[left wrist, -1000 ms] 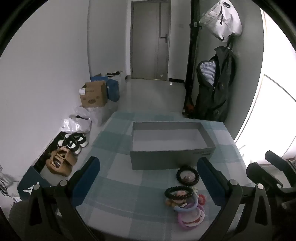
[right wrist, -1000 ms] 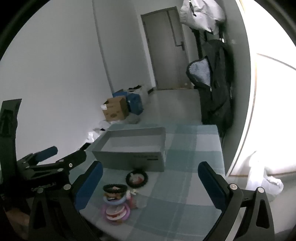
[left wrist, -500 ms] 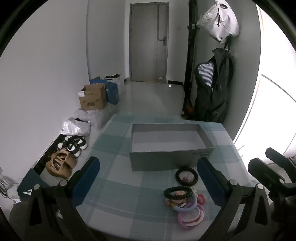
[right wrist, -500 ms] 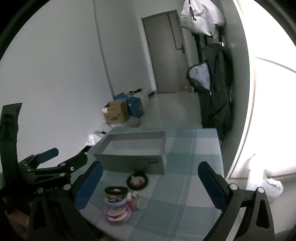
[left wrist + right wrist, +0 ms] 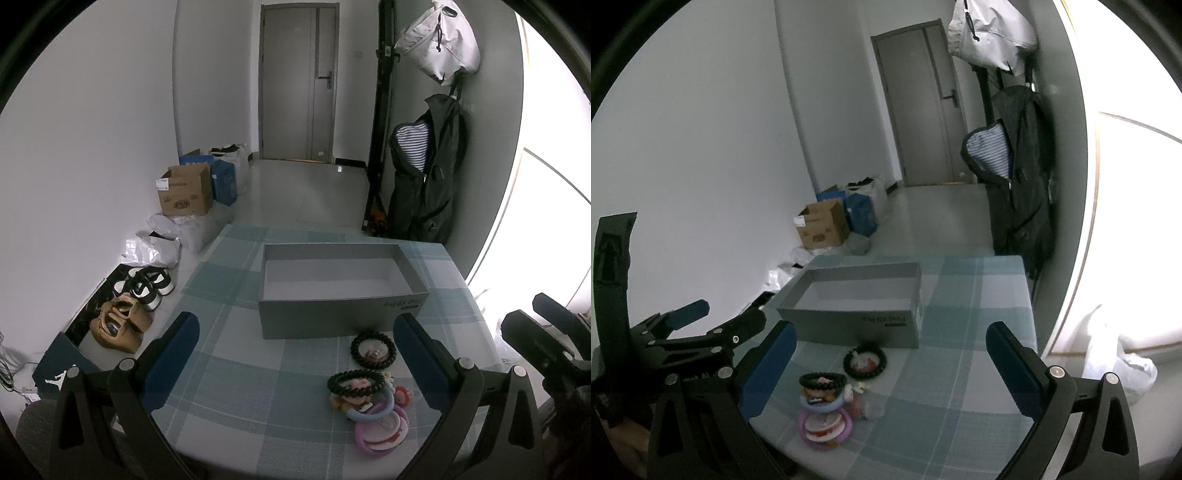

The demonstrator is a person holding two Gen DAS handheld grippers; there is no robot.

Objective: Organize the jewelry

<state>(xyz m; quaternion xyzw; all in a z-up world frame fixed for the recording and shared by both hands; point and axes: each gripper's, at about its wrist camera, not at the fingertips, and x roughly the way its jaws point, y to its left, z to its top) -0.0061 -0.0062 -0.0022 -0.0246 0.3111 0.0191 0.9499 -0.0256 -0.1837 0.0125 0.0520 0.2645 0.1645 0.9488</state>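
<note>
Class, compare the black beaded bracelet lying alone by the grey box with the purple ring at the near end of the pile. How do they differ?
The black beaded bracelet is dark and knobbly; the purple ring is pale and smooth. The bracelet lies apart beside the grey box; the ring sits in the pile. Both lie flat on the checked cloth.

Bracelets (image 5: pixel 367 402) heaped (perhaps with clips) before the empty grey box (image 5: pixel 341 317).

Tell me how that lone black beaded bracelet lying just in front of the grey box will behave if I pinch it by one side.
The black beaded bracelet looks strung from separate beads, so it will probably sag into an oval rather than stay stiff. It seems light for its size. Its rounded beads may slip between flat pads, and nudging it could slide it against the grey box.
</note>
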